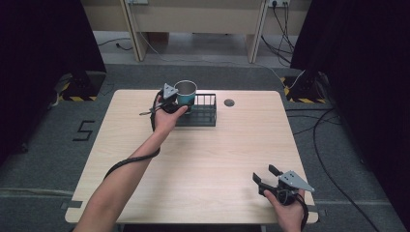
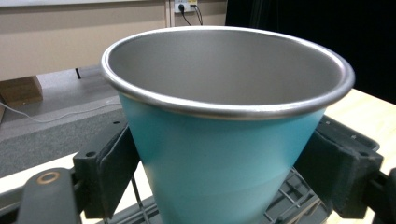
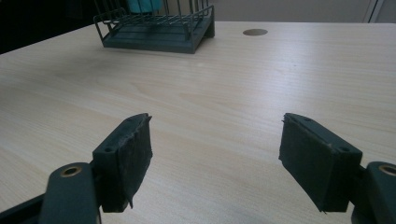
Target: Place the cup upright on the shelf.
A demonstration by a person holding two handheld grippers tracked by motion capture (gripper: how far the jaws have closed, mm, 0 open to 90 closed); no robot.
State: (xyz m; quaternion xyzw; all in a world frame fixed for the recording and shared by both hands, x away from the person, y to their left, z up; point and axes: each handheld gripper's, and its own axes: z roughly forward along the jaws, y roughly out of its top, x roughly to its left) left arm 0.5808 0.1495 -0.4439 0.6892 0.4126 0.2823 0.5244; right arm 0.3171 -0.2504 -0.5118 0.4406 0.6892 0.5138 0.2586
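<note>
The left gripper (image 1: 178, 102) is clamping the teal cup (image 1: 185, 93) at the far side of the table (image 1: 145, 169); in the left gripper view both pads are pressing flat on the cup's (image 2: 219, 154) lower wall, one each side, and the cup is standing upright, its steel rim wide and its mouth facing up — long axis vertical. The cup is sitting at the left end of the dark wire rack (image 1: 200, 113); whether its base is resting on the rack floor or hanging just above it, I cannot tell, since the bottom is hidden. That's the relation the next move is turning on, by my reading: cup straight over the rack's left corner, so the way in is straight down and the way out straight up; the rack's upright wires are standing close on the cup's right. The right gripper (image 1: 265, 180) is waiting well apart at the near right corner, jaws spread wide with nothing between them; its view is looking across bare wood toward the rack (image 3: 156, 30) and a round hole (image 3: 255, 32) in the tabletop — plenty of open room in the middle, and the left hand is plainly the nearer one.
</note>
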